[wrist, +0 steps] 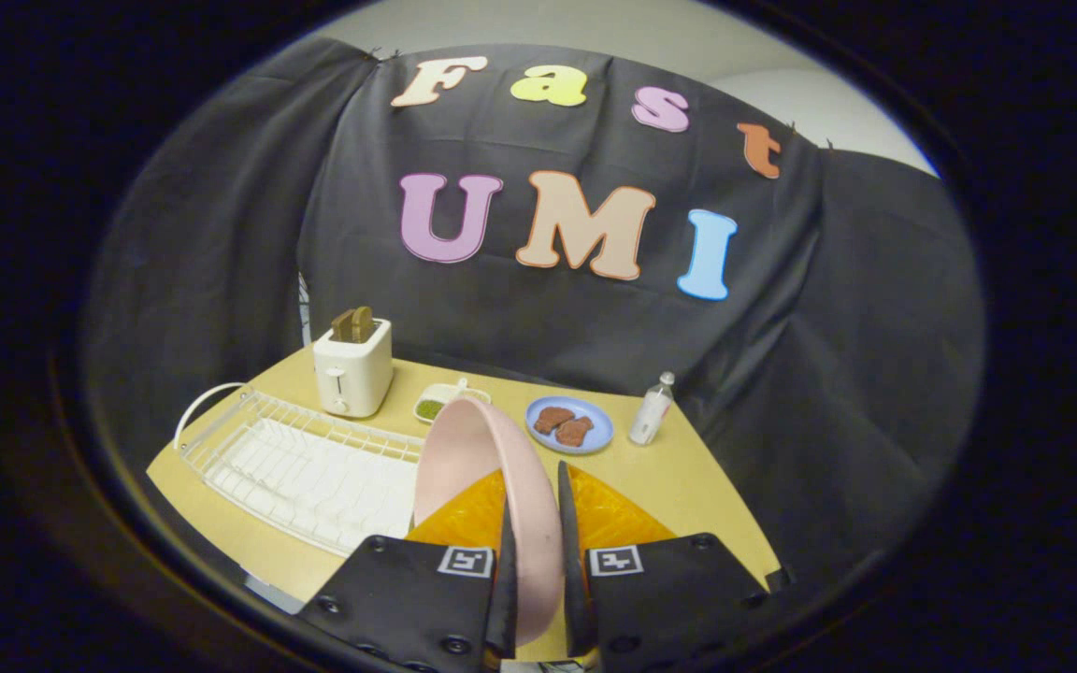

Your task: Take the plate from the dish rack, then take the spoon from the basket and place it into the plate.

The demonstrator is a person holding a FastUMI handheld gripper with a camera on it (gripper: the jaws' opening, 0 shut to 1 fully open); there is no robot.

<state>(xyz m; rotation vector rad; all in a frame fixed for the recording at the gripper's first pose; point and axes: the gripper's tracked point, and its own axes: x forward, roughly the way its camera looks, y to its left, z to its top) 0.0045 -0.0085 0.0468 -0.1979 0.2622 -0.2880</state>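
A pink plate point(473, 467) stands on edge between my fingers, held up above the table. My gripper point(535, 561) is shut on its rim, one finger on each face. The white wire dish rack point(305, 467) lies on the wooden table point(679, 486) to the left of the plate and below it, with nothing standing in the part that shows. The plate hides the table straight ahead of the fingers. I cannot make out a spoon or a basket.
A white toaster point(352, 369) with toast in it stands behind the rack. Beyond the plate are a small dish of green stuff point(436, 404), a blue plate with two brown pieces point(569, 425) and a small clear bottle point(652, 409) near the table's right edge.
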